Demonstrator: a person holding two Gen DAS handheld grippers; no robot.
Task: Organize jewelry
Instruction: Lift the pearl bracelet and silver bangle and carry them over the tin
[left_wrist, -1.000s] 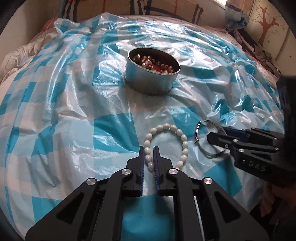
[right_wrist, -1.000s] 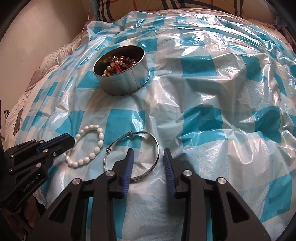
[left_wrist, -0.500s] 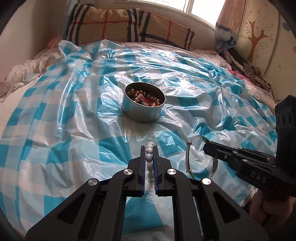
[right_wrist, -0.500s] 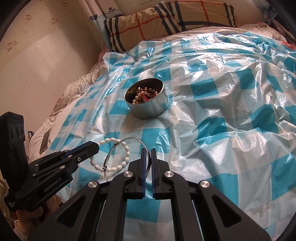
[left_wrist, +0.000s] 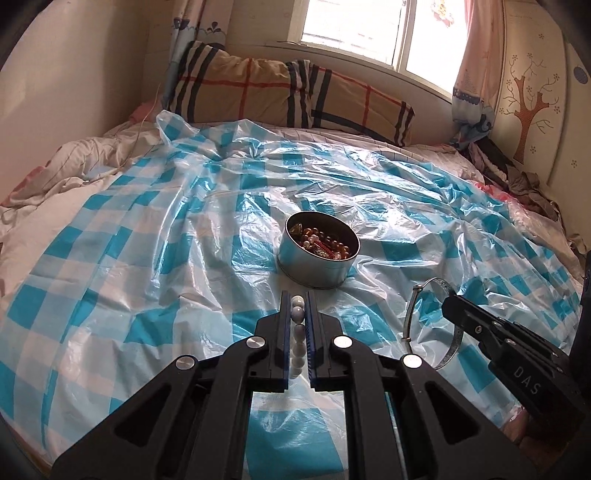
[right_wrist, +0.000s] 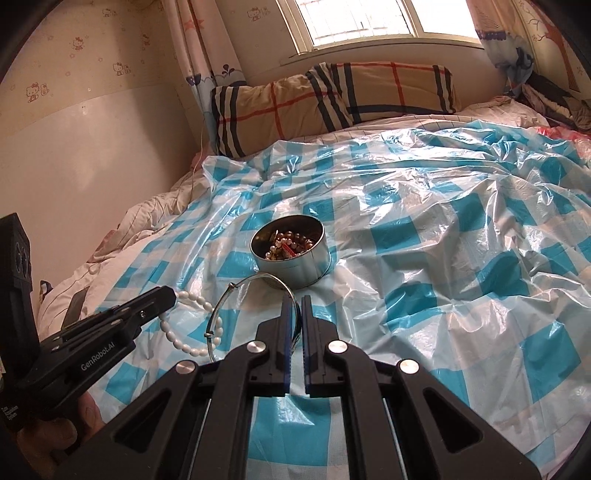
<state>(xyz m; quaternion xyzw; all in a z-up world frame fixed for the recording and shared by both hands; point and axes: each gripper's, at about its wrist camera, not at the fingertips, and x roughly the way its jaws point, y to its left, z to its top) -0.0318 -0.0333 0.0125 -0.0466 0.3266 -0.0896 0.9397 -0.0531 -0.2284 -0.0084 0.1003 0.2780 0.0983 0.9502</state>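
Left wrist view: the white bead bracelet (left_wrist: 297, 334) is pinched in the left gripper (left_wrist: 297, 317), lifted off the bed; limp and light, best held by one bead. The right gripper (right_wrist: 294, 314) clamps the stiff, slippery metal bangle (right_wrist: 236, 299). Beyond, the round tin (left_wrist: 317, 264) holds mixed beads.

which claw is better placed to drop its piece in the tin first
Left, probably. The left claw, shut on the white bead bracelet, points straight at the round tin just ahead. The right claw, shut on the silver bangle, sits off to the tin's side.
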